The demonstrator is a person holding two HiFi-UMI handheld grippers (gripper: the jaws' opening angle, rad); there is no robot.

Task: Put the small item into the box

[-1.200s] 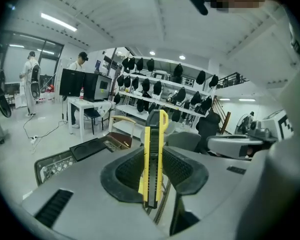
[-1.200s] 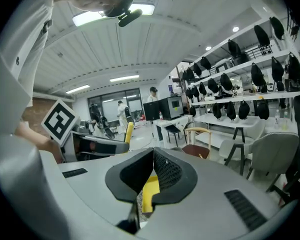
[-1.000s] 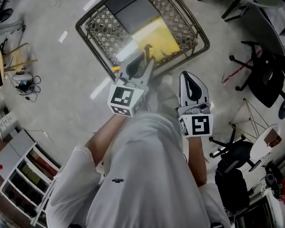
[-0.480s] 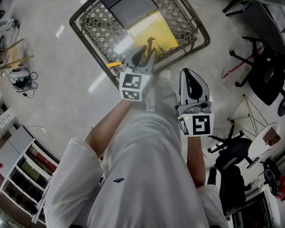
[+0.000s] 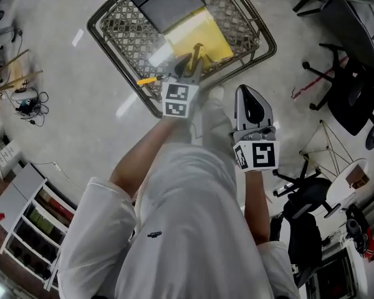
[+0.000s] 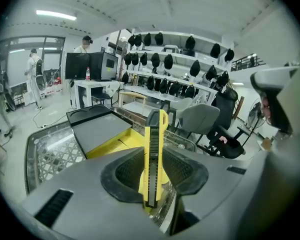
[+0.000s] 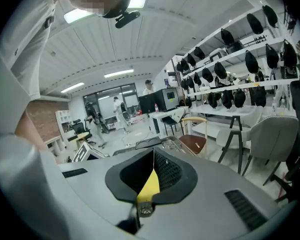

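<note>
My left gripper [image 5: 189,68] is shut on a yellow utility knife [image 5: 196,53] with a black slider. It hangs over the near rim of a wire basket [image 5: 112,48] that stands on the floor. Inside the basket lies a yellow box [image 5: 199,33] with a dark grey lid [image 5: 165,2] pushed partly aside. In the left gripper view the utility knife [image 6: 155,139] stands upright between the jaws of the left gripper [image 6: 151,164], with the box [image 6: 115,141] just beyond. My right gripper [image 5: 248,101] is held back beside my knee, shut with nothing in it. The right gripper [image 7: 151,171] shows its jaws pressed together.
Black office chairs [image 5: 352,98] stand to the right and a low shelf unit [image 5: 25,223] at the lower left. Cables and small gear [image 5: 26,99] lie on the floor at the left. Desks, chairs and distant people fill the room in both gripper views.
My left gripper has moved forward with the knife, from short of the basket to over its near rim. The right gripper has barely moved.
</note>
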